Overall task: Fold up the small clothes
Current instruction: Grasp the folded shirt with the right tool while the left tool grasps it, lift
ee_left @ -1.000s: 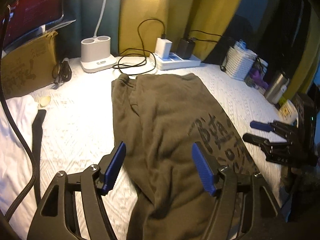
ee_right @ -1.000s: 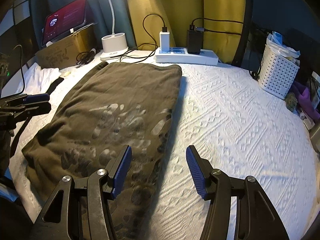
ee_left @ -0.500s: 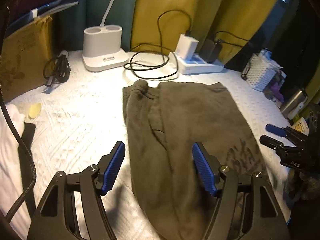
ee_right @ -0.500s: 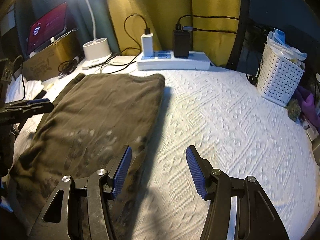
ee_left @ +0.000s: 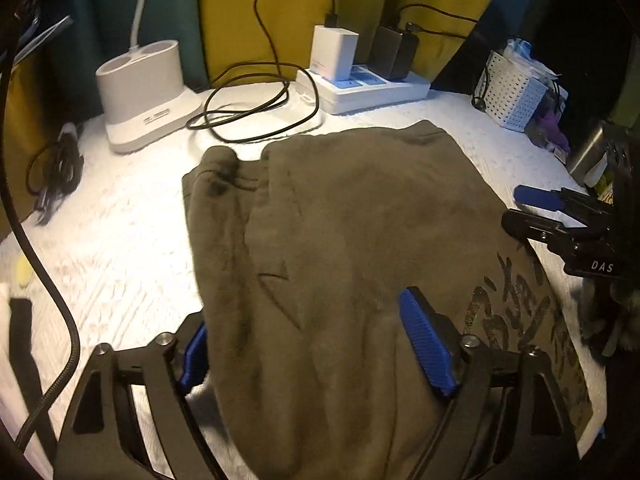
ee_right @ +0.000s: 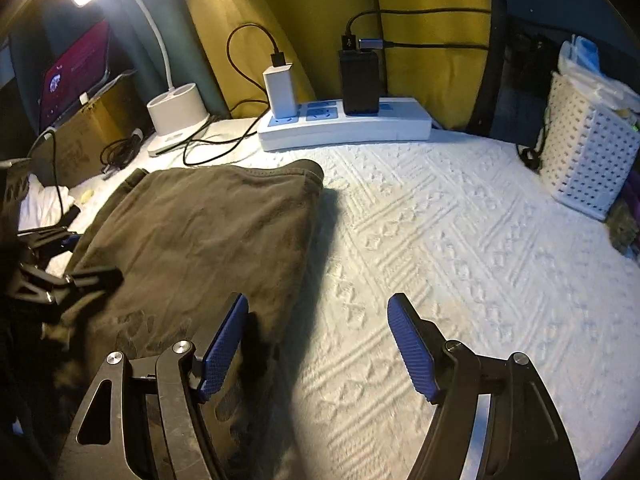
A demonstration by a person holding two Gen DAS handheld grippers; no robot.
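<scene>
An olive-green garment with a dark print lies folded lengthwise on the white textured bedspread. It also shows in the right wrist view. My left gripper is open and low over the garment's left edge; the cloth bulges up between its fingers and hides part of the left finger. My right gripper is open, straddling the garment's right edge, left finger over cloth, right finger over bare bedspread. Each gripper shows in the other's view, the right gripper in the left wrist view and the left gripper in the right wrist view.
A white power strip with chargers and black cables lies at the back. A white lamp base stands back left. A white perforated basket stands at the right. A cardboard box and white cloth lie at the left.
Both grippers moved forward along the garment and dropped lower. The left gripper now has the garment's left edge between its open fingers; the right now straddles the right edge.
</scene>
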